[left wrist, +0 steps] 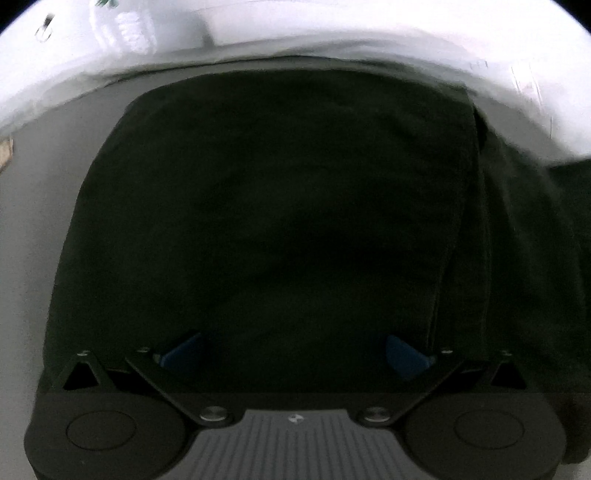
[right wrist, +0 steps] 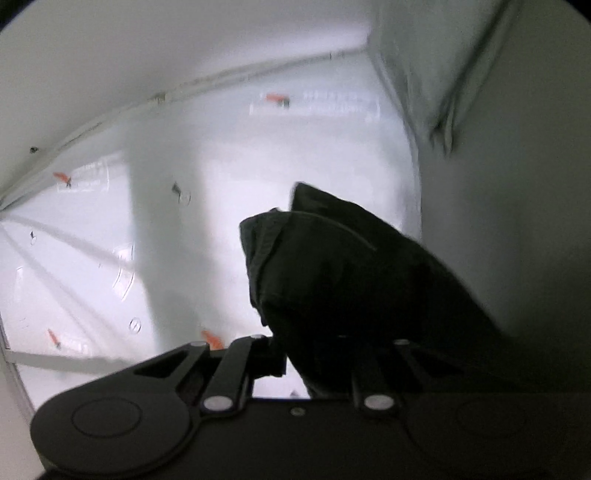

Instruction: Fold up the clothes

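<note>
Dark fabric fills most of your left wrist view: a black garment (left wrist: 266, 206) lies spread flat on the pale grey bench (left wrist: 33, 229), with one vertical fold edge running down its right side and a further panel of the same cloth beyond that edge. Behind the garment's far edge, a white surface (left wrist: 332, 33) curves across the top of the view; its details are too blurred to name.

Your left claw (left wrist: 293, 352) sits low over the near edge of the garment. Its jaws stand wide apart, the two blue fingertips (left wrist: 183, 350) resting on or just above the cloth with nothing gripped between them.

In your right wrist view, a bunched portion of the black garment (right wrist: 332, 266) rises from your right claw (right wrist: 317, 365), lifted clear of the white background. The cloth covers the right finger and the gap between the fingers, and the left finger linkage (right wrist: 236, 365) is drawn in close against the bundle; the claw is closed on the fabric. A pale grey-green cloth (right wrist: 480, 92) hangs along the right side. Small orange marks (right wrist: 275, 98) dot the white background.
</note>
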### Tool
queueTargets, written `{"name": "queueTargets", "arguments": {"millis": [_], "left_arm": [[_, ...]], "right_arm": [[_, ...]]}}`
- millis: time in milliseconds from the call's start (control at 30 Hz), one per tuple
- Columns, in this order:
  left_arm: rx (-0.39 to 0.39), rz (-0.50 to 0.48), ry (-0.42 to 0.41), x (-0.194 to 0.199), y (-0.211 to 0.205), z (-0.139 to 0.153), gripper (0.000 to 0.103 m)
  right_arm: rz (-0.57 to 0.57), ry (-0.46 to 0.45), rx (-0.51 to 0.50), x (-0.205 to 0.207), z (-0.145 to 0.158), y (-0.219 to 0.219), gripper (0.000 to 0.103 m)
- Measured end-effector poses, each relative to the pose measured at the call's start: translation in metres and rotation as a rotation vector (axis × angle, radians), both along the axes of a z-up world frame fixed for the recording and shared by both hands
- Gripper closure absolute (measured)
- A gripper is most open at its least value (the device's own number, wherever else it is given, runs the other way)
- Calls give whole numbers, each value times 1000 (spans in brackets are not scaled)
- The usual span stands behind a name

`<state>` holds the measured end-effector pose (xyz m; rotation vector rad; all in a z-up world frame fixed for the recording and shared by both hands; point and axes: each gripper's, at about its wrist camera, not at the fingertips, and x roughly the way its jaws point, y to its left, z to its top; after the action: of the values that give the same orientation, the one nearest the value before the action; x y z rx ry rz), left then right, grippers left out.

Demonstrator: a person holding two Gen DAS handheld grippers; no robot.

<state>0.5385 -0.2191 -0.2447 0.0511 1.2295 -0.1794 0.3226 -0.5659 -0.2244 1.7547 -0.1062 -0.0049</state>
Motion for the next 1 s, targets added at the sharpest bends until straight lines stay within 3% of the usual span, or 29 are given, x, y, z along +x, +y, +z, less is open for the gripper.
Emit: {"name": "queueTargets", "arguments": {"millis": [100, 200, 433, 567, 700, 833, 900, 1000], "left_arm": [[-209, 63, 14, -2, 32, 17, 0], [-270, 81, -41, -13, 65, 39, 0], [-221, 133, -134, -40, 159, 57, 0], [-172, 153, -133, -48, 199, 48, 0], [-187, 187, -100, -43, 240, 30, 0], [-198, 221, -86, -36, 263, 20, 0], [-219, 245, -93, -33, 272, 17, 0], [-254, 286, -103, -35, 279, 15, 0]], "right_arm": [[66, -11, 2, 8, 8, 25, 89], [150, -6, -22, 23, 15, 57, 89], [322, 53, 11, 64, -8, 139, 89], [414, 144, -27, 80, -34, 189, 89], [485, 227, -1, 90, -64, 235, 89], [633, 342, -186, 108, -57, 269, 89], [667, 464, -300, 116, -52, 277, 89], [682, 512, -366, 125, -41, 281, 89]]}}
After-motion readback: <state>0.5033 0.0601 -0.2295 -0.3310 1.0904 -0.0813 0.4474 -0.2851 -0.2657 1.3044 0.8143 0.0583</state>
